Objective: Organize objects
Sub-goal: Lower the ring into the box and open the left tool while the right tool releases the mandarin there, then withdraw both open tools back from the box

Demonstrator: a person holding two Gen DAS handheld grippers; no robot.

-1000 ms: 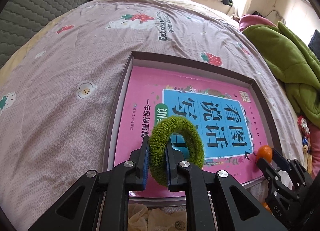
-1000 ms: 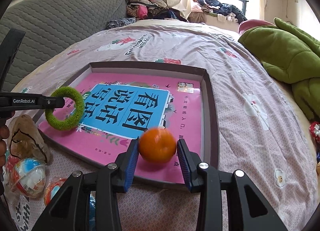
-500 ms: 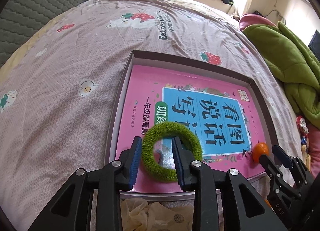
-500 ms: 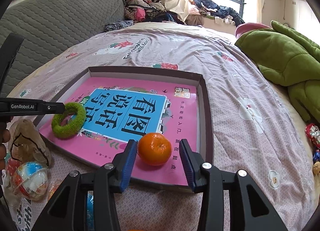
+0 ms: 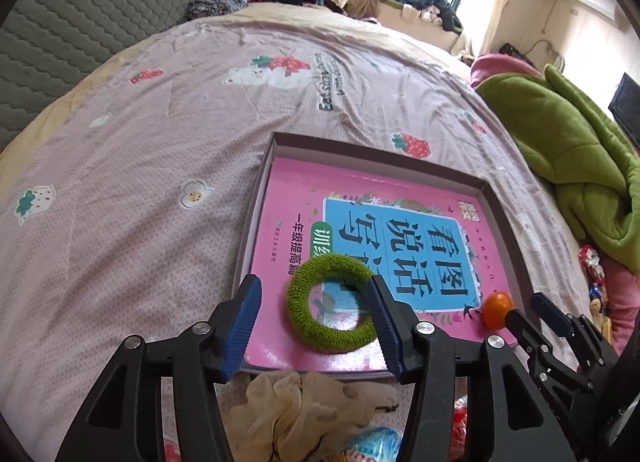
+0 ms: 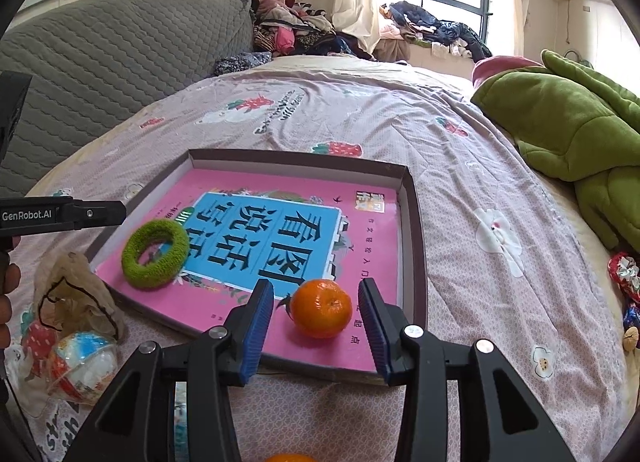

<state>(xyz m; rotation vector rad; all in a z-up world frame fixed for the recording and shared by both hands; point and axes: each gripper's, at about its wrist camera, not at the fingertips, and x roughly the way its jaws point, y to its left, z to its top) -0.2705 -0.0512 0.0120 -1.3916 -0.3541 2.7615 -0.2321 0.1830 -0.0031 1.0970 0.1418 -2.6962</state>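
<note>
Two things lie released inside the shallow box [image 5: 496, 198], on the pink book [image 5: 296, 198] that fills it.

From the left wrist view, the left gripper [image 5: 316, 322] is seen with its jaws spread wide; they have just been opening, and the green fuzzy ring [image 5: 304, 314] now lies flat on the book between them, touched by neither pad as far as can be told. The ring sits nearer the right-hand finger than the left-hand one. Just below the fingers, outside the box edge, a crumpled cream bag [image 5: 312, 394] is seen on the bedsheet [image 5: 160, 142]. Off to the right of this gripper the mandarin [image 5: 496, 308] is visible with the other tool beside it.

From the right wrist view, the right gripper [image 6: 316, 326] is seen parted, with the mandarin resting on the book between the pads, a gap showing on each side, so it is let go. The ring lies well to the left of these fingers, beneath the tip of the left tool.

The ring is judged light, soft and compressible; it is best pinched across one side of its band. The mandarin is judged firm but bruisable and prone to rolling, so it should be taken across its widest middle with gentle pressure.
</note>
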